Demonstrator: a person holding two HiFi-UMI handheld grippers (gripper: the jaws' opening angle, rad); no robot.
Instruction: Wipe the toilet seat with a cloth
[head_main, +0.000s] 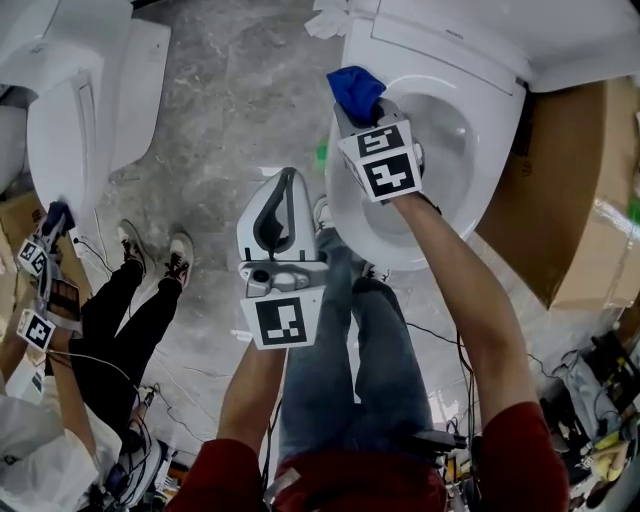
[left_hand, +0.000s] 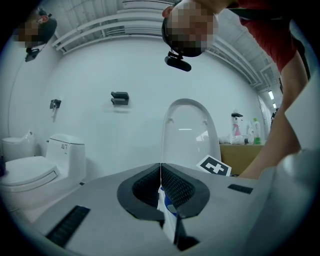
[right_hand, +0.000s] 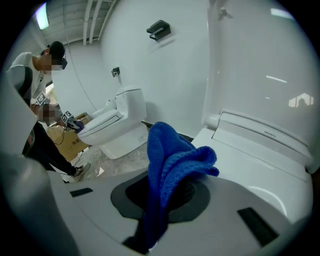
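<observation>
The white toilet seat (head_main: 343, 205) lies down over the bowl at the upper right, with its lid (right_hand: 260, 75) raised. My right gripper (head_main: 352, 108) is shut on a bunched blue cloth (head_main: 355, 88) at the seat's back left edge, close to the hinge. In the right gripper view the blue cloth (right_hand: 172, 167) sticks up out of the gripper (right_hand: 165, 187) over the seat (right_hand: 260, 165); whether it touches the seat I cannot tell. My left gripper (head_main: 284, 182) hangs over the floor left of the bowl. Its jaws (left_hand: 160, 172) are shut, with only a thin white and blue sliver low between the pads.
A second toilet (head_main: 90, 110) stands at the far left, where another person (head_main: 120, 330) works with marked grippers (head_main: 40, 255). A cardboard box (head_main: 560, 190) stands right of my toilet. Cables (head_main: 440, 340) trail over the grey floor by my legs.
</observation>
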